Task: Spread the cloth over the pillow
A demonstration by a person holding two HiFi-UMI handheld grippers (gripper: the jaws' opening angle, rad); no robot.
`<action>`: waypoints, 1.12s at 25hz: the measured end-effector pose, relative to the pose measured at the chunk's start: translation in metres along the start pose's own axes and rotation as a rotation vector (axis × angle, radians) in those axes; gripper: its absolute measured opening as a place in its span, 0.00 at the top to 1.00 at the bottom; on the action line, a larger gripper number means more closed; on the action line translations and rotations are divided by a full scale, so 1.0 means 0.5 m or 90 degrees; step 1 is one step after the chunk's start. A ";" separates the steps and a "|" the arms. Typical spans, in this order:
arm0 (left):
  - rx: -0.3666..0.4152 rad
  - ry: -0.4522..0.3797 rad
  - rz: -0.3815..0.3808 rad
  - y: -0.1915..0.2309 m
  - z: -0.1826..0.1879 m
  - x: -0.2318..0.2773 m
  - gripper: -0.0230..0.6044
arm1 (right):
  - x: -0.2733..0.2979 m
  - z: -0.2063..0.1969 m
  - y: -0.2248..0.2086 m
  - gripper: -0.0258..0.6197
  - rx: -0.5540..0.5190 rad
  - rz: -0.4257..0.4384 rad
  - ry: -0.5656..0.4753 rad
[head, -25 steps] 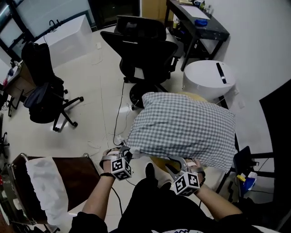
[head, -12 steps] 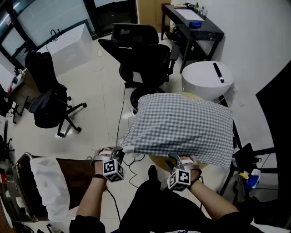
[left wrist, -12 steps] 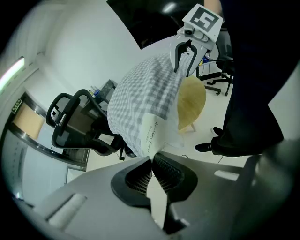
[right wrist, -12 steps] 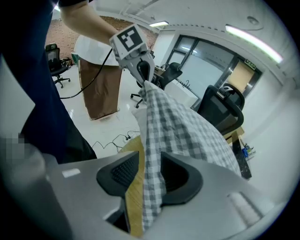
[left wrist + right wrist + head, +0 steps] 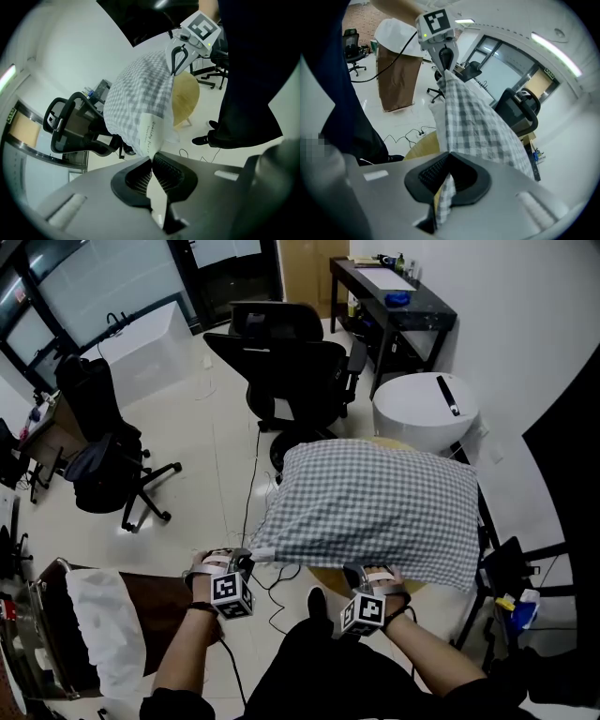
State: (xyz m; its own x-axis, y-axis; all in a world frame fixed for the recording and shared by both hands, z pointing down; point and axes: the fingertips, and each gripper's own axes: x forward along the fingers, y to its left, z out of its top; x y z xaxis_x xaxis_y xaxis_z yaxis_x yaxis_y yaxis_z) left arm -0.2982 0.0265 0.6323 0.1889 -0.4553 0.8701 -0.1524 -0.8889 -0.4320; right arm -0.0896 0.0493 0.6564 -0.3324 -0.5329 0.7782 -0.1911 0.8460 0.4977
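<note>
A grey-and-white checked cloth lies over a puffy pillow, which it hides, on a round wooden table. My left gripper is shut on the cloth's near left corner, where a white label hangs between the pads. My right gripper sits at the cloth's near edge; its jaws have just closed on the checked fabric, a fold of which hangs down between them. Each gripper view shows the other gripper pinching the cloth: the right gripper and the left gripper.
Two black office chairs stand beyond the table, another to the left. A white round drum and a black desk are at the back right. A brown seat with white fabric is near left. Cables trail across the floor.
The left gripper has lifted the cloth's near left corner a little. The right gripper has dropped onto the near edge and closed on the cloth.
</note>
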 end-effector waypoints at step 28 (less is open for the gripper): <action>0.057 0.092 -0.210 -0.123 -0.045 0.152 0.96 | -0.078 -0.020 0.020 0.80 0.166 0.060 -0.051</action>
State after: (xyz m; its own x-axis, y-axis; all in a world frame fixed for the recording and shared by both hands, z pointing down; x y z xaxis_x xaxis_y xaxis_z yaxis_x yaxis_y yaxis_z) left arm -0.2964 0.0476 0.7304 0.0741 -0.1380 0.9876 -0.0193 -0.9904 -0.1370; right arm -0.0694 0.0785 0.6350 -0.4296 -0.4571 0.7788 -0.3839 0.8731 0.3006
